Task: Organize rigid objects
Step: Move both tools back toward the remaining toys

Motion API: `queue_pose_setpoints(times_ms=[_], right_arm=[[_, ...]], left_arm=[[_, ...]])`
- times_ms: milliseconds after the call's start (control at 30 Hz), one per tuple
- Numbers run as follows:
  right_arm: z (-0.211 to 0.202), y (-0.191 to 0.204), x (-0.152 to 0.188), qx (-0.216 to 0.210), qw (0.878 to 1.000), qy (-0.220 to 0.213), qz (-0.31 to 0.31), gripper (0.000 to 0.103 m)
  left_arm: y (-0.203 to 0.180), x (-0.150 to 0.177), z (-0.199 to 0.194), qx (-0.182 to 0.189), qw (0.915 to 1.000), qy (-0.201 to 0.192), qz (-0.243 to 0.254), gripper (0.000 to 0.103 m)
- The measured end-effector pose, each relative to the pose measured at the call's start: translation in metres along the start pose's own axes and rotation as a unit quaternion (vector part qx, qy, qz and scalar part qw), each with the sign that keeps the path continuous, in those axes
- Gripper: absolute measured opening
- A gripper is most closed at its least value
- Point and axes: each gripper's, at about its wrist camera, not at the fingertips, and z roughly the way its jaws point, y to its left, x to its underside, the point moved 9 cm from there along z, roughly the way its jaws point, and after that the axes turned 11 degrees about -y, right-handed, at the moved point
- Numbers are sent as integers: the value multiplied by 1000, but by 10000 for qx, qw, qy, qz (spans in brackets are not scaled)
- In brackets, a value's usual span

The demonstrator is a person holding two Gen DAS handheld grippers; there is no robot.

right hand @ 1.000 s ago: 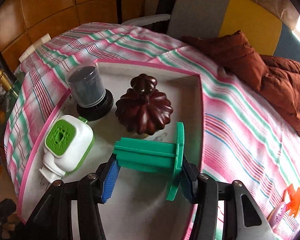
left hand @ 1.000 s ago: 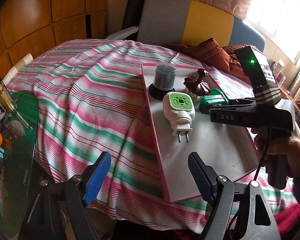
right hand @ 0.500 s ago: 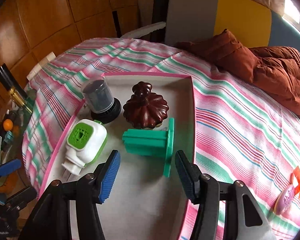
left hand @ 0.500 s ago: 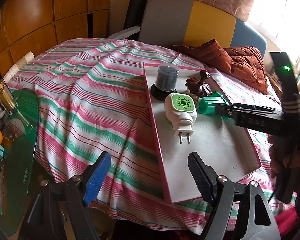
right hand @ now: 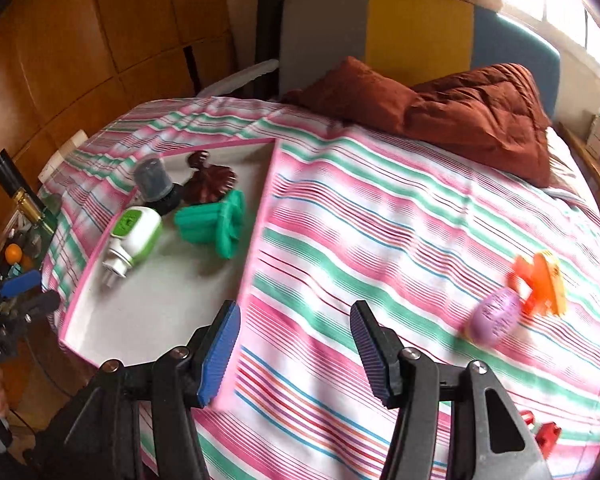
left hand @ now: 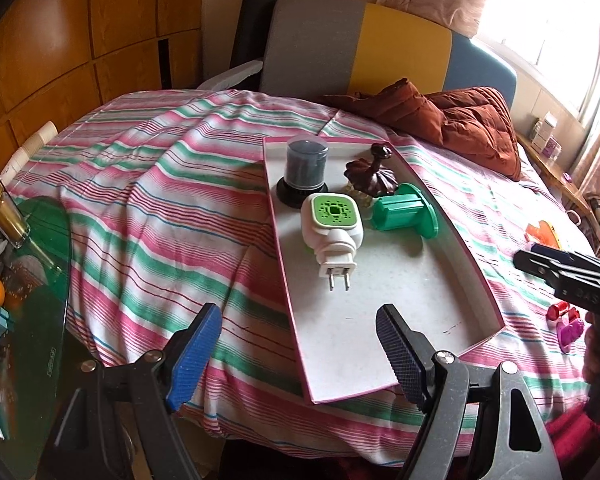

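The right gripper (right hand: 294, 354) is hanging spread and empty over the bedspread (right hand: 380, 240) just outside the tray (right hand: 156, 312), nearer than the spread left gripper (left hand: 296, 354) to the purple oval (right hand: 496, 316) lying rightward, long axis slanted.

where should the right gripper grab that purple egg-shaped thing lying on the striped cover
Grip the purple egg-shaped thing across its narrow middle, coming from above. It lies on its side on the striped cover, so its rounded flanks are exposed. Keep the pads off its far end, where the orange clip sits right against it. The right gripper has open, empty jaws. The view is blurred, so finer detail is unclear.
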Motion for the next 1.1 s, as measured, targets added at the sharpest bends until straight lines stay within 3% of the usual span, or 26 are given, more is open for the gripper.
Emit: queue_pose_setpoints(times_ms=[233,433,567,700,800,900,1000,1033,1067,1100], right_arm=[[-35,-69,15,594,9979,-47,272,58],[-70,-148,25,1280,9858,-304,1039,58],[-98,-206,39,1846,9641,-614,1805,58],[-118,-255,63,2161,9226,-827,3087,58],[-130,-276,75,2332,8985,-925,3602,58],[-136,-284,81,2255,8854,-1026,3932,58],[-138,-286,83,2182,8806,-1097,4060,58],[-138,-286,85,2117,8696,-1159,4307,59],[-134,-284,85,1983,8686,-1145,4394,59],[-129,-281,84,1944,8780,-986,4262,59]], left_arm=[[-11,1,0,97,9999,36,137,80],[-22,-3,2,125,9996,32,258,80],[-36,-5,3,340,9988,44,347,80],[-65,-13,-3,694,9959,-109,565,80],[-95,-16,-4,990,9914,-154,842,80],[-134,-10,2,1370,9837,-5,1168,80],[-176,-1,11,1727,9720,136,1588,80],[-188,2,12,1815,9682,159,1713,79],[-204,5,16,1946,9631,206,1849,79],[-217,9,18,2072,9582,246,1959,79]])
